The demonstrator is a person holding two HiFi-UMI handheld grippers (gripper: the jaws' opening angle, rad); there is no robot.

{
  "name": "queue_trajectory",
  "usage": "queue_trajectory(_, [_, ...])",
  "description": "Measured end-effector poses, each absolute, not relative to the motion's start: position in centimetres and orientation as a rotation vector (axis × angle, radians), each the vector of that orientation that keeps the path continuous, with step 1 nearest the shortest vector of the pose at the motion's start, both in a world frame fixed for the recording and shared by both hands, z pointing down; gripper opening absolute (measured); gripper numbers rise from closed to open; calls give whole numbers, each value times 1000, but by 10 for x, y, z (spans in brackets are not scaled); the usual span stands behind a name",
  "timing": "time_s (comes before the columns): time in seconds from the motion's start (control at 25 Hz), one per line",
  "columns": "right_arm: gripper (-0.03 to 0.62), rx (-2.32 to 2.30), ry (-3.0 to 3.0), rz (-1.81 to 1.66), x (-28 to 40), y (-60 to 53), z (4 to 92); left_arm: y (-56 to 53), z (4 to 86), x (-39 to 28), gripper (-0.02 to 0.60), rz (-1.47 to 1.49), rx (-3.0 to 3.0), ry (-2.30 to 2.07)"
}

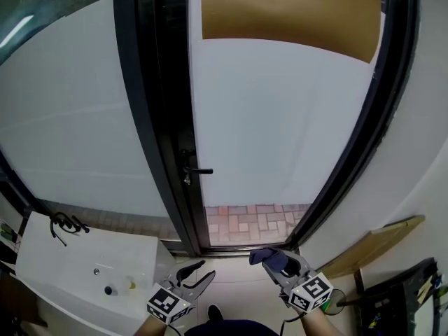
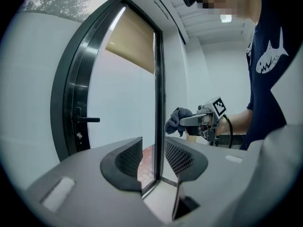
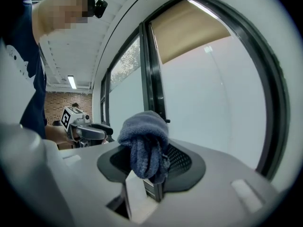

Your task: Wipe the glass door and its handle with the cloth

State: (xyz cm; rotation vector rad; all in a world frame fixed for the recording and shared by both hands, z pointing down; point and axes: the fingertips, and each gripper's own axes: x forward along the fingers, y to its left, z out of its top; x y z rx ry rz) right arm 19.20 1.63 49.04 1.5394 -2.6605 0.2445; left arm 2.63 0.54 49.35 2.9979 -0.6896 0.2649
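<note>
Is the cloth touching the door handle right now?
No, the bunched blue knitted cloth sits in the right gripper, apart from the black lever door handle.

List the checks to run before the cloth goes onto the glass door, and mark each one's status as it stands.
1. Cloth clamped in the right gripper: ok, it is bunched between the jaws.
2. Left gripper free: ok, its jaws are apart with nothing between them.
3. Cloth against the glass door: not ok, it is held short of the pane.
4. Handle unobstructed: ok, nothing hangs on it.
5. Door latched shut: cannot tell.
6. Cloth damp or dry: cannot tell.
</note>
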Motion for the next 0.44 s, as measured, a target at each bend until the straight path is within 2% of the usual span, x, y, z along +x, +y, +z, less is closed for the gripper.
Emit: queue_trajectory(0.44, [166,1517,-2710,224,186,94,484,83,498,19,144,285,2978,-733])
